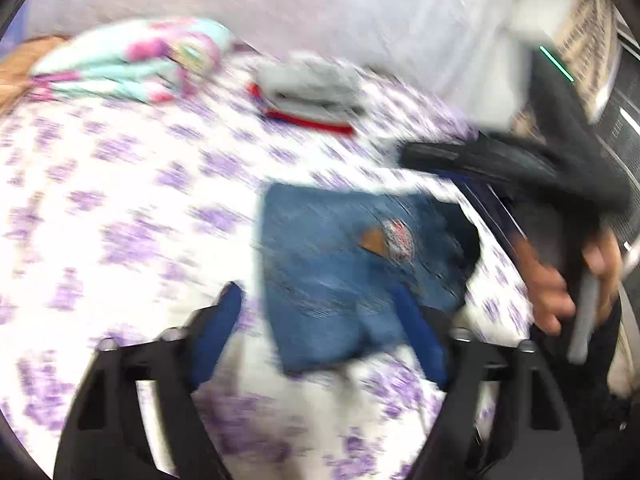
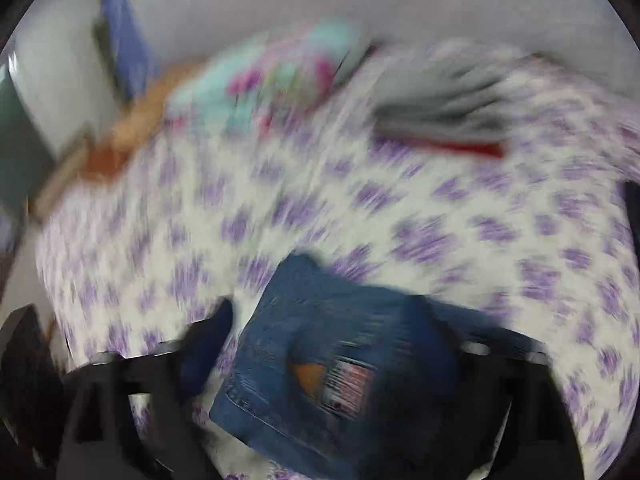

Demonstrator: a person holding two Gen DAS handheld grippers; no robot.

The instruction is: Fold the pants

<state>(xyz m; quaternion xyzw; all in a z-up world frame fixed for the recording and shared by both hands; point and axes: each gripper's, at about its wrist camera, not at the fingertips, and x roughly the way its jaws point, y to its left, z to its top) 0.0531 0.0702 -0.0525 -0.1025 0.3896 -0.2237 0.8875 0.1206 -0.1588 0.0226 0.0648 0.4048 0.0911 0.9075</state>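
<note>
Folded blue jeans [image 1: 340, 264] with a tan and red label lie on the purple-flowered bedsheet [image 1: 120, 200]. My left gripper [image 1: 316, 300] is open and empty, its blue fingertips [image 1: 224, 320] spread just above the jeans' near edge. In the right wrist view the jeans [image 2: 320, 368] lie close under the camera. My right gripper [image 2: 320, 320] is open, with one blurred finger left of the jeans and the other behind their right edge. The right gripper also shows in the left wrist view [image 1: 440, 156], held by a hand [image 1: 560, 280] at the right. Both views are motion-blurred.
A stack of folded grey and red clothes [image 1: 308, 92] lies at the back of the bed. A turquoise and pink floral bundle [image 1: 132, 64] lies at the back left. A wall rises behind the bed.
</note>
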